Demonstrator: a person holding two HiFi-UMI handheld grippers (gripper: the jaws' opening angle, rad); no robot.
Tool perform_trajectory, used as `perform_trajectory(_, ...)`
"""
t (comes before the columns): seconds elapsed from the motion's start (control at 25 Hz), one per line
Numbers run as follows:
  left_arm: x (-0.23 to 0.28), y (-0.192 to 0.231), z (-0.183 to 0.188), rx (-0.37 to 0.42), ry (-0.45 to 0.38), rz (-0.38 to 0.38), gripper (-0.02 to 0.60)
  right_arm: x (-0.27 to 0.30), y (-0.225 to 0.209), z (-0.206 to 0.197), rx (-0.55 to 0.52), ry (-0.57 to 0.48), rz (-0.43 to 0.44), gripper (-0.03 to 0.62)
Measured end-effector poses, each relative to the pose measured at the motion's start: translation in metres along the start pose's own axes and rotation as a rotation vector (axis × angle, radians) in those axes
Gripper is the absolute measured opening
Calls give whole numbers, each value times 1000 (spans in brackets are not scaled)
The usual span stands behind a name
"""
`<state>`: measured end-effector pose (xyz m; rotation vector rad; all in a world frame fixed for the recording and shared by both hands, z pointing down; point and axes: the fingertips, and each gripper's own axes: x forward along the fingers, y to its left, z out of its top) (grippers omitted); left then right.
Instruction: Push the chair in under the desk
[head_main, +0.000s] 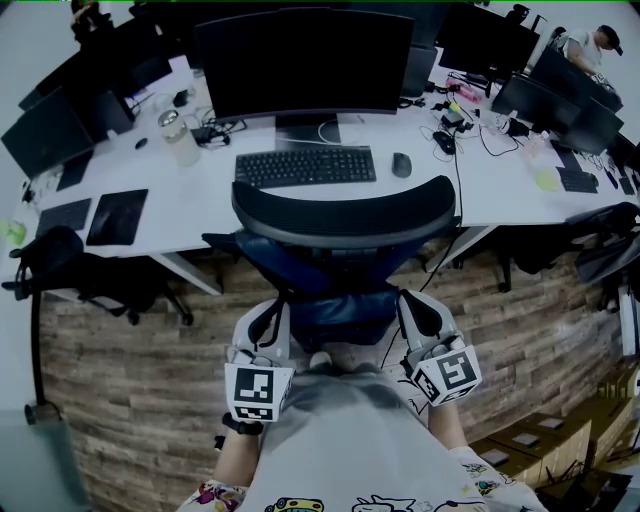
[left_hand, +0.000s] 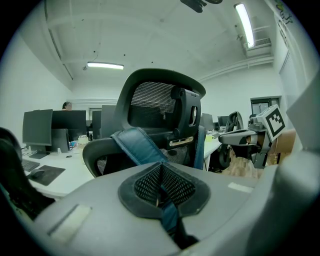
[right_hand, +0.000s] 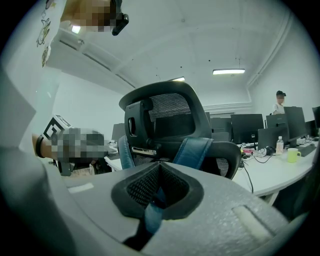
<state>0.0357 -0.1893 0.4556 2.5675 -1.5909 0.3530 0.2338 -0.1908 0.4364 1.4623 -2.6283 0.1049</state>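
Observation:
The office chair (head_main: 345, 215) has a black mesh back, a curved black top bar and blue struts, and it stands with its seat partly under the white desk (head_main: 200, 205). My left gripper (head_main: 266, 322) is low behind the backrest on its left side, and it is shut on a blue strut (left_hand: 137, 145). My right gripper (head_main: 420, 312) mirrors it on the right side, shut on the other blue strut (right_hand: 197, 147). In each gripper view the strut runs pinched between the mesh pads (left_hand: 145, 185) (right_hand: 172, 187), with the chair's back (left_hand: 160, 107) (right_hand: 167, 117) rising above.
On the desk are a keyboard (head_main: 305, 166), a mouse (head_main: 401, 164), a wide monitor (head_main: 300, 60) and a jar (head_main: 178, 135). Other dark chairs stand at the left (head_main: 60, 262) and the right (head_main: 600, 240). A person (head_main: 590, 45) sits far back right. The floor is wood plank.

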Motion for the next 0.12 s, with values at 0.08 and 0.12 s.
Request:
perform_trajectory(0.08,0,0,0,-1,0,0,11,0,-1,0,0,0,-1,2)
perform_trajectory(0.12,1,0,0,-2,-1,0,11,1,-1,0,1,0,-1,2)
